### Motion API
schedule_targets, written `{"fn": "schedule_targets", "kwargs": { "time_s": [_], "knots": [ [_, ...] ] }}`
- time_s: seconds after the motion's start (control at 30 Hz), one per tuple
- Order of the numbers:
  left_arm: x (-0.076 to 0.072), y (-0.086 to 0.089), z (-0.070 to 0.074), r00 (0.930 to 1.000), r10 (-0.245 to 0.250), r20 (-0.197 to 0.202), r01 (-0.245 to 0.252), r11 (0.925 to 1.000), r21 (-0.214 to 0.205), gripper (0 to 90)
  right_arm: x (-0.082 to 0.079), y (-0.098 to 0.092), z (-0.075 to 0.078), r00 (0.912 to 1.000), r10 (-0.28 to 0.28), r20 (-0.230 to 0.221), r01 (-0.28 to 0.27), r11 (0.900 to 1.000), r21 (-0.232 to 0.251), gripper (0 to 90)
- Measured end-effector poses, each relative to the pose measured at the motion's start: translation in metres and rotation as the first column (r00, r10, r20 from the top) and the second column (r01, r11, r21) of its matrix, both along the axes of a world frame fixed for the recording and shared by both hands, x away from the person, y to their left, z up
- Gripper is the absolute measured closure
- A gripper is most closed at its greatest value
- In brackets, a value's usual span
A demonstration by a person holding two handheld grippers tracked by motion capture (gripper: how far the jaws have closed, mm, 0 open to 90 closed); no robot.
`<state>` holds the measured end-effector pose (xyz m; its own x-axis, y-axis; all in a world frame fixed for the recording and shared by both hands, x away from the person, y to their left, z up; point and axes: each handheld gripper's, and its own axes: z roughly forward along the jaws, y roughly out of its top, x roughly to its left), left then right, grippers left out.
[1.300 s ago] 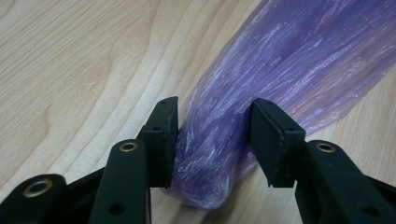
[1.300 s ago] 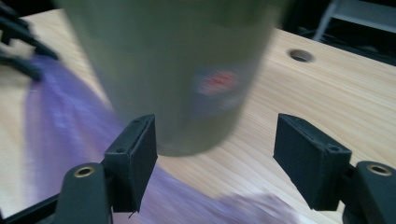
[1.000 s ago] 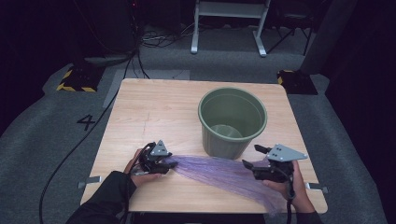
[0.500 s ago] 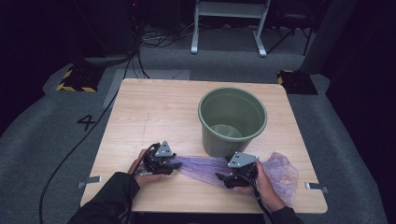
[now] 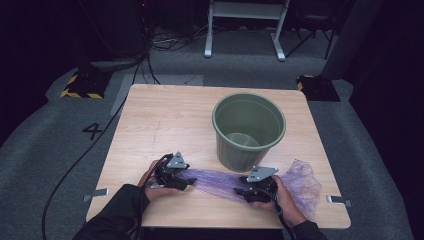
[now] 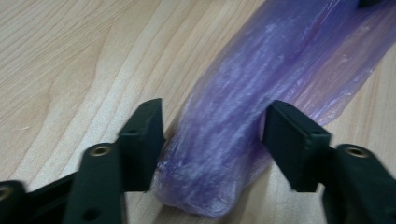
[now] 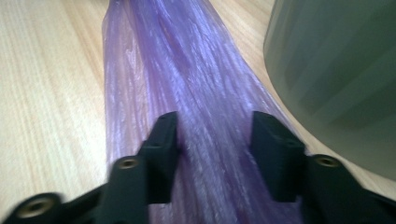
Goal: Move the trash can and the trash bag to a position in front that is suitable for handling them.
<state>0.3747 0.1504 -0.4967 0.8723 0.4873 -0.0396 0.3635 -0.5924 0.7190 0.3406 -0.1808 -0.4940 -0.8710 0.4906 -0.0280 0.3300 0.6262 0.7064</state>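
Bag contact, right gripper view: whether the purple bag (image 7: 187,93) is pressed by the jaws cannot be told.
Green bucket (image 7: 336,79): cut off by the right edge.
Person's forearms: cut off at the high view's bottom edge.

Purple plastic bag (image 5: 220,180) stretched flat on the table

The thin, translucent purple film lies drawn out into a long, creased band along the near side of the wooden table, just in front of the green bucket (image 5: 248,131). Its left end looks bunched into a rounded roll, while the right end spreads into a crumpled, looser patch near the table's right edge.
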Motion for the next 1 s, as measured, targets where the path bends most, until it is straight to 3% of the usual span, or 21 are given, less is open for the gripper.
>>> {"fn": "schedule_targets", "kwargs": {
  "time_s": [0.23, 0.37, 0.5, 0.63, 0.73, 0.83, 1.0],
  "knots": [
    [-0.005, 0.020, 0.020, 0.9985, 0.035, 0.043, -0.030, 0.9934, -0.110, 20.8, 0.001, -0.009, 0.001, 0.9998, 0.003, 0.020, -0.003, 0.9999, -0.015, 81.0],
    [-0.007, 0.035, 0.029, 0.9947, 0.078, 0.067, -0.070, 0.9901, -0.122, 18.0, 0.002, -0.015, 0.003, 0.9993, -0.002, 0.038, 0.003, 0.9998, -0.021, 87.2],
    [-0.010, 0.046, 0.024, 0.9928, 0.103, 0.062, -0.097, 0.9917, -0.085, 17.7, -0.001, -0.024, 0.009, 0.9979, 0.008, 0.064, -0.009, 0.9998, 0.016, 88.4],
    [-0.011, 0.054, 0.013, 0.9931, 0.114, 0.026, -0.113, 0.9927, -0.043, 16.3, -0.004, -0.029, 0.013, 0.9957, 0.015, 0.091, -0.017, 0.9997, 0.019, 88.6],
    [-0.014, 0.058, 0.009, 0.9938, 0.111, 0.008, -0.111, 0.9932, -0.036, 16.4, -0.006, -0.032, 0.017, 0.9938, 0.016, 0.110, -0.020, 0.9992, 0.034, 88.6],
    [-0.018, 0.060, 0.005, 0.9945, 0.100, 0.033, -0.100, 0.9950, -0.009, 16.0, -0.007, -0.034, 0.021, 0.9909, 0.012, 0.134, -0.018, 0.9989, 0.044, 89.0],
    [-0.016, 0.062, -0.001, 0.9945, 0.105, 0.005, -0.105, 0.9945, -0.001, 15.9, -0.010, -0.037, 0.027, 0.9862, 0.003, 0.166, -0.015, 0.9975, 0.070, 89.5]
  ]
}}
